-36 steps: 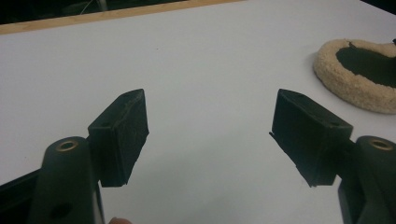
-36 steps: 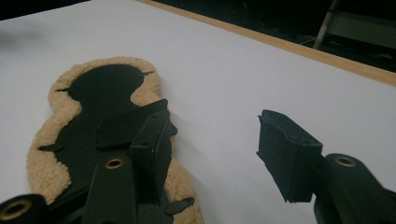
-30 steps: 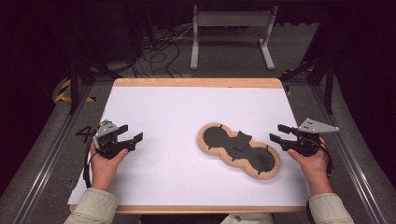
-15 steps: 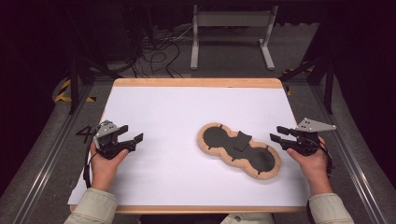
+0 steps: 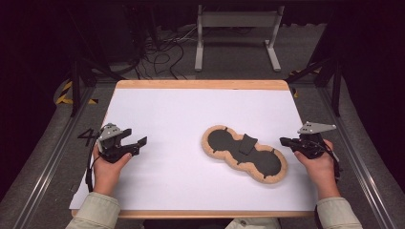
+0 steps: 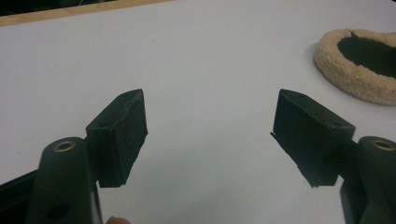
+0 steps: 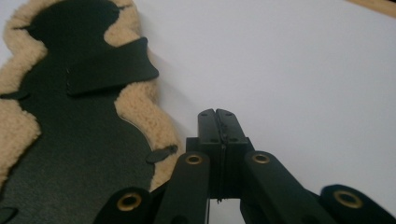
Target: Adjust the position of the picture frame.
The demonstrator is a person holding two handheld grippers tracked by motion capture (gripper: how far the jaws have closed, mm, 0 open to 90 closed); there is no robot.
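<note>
White paper covers my table [image 5: 181,114] with nothing between tools and work, the fleece-edged black pad [image 5: 246,153] runs off my right gripper view's left edge, lying just at nine o'clock of my right gripper [image 5: 286,141], whose jaws have just been closing empty and now meet, while my left gripper [image 5: 138,142] stays spread, well apart at the pad's nine o'clock.

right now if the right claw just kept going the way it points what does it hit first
Most likely the fleece-edged pad. The right claw, shut on nothing, points along the white sheet toward the pad's near rim. In the right gripper view the fleece lies slightly to one side, so it might only graze it.
</note>
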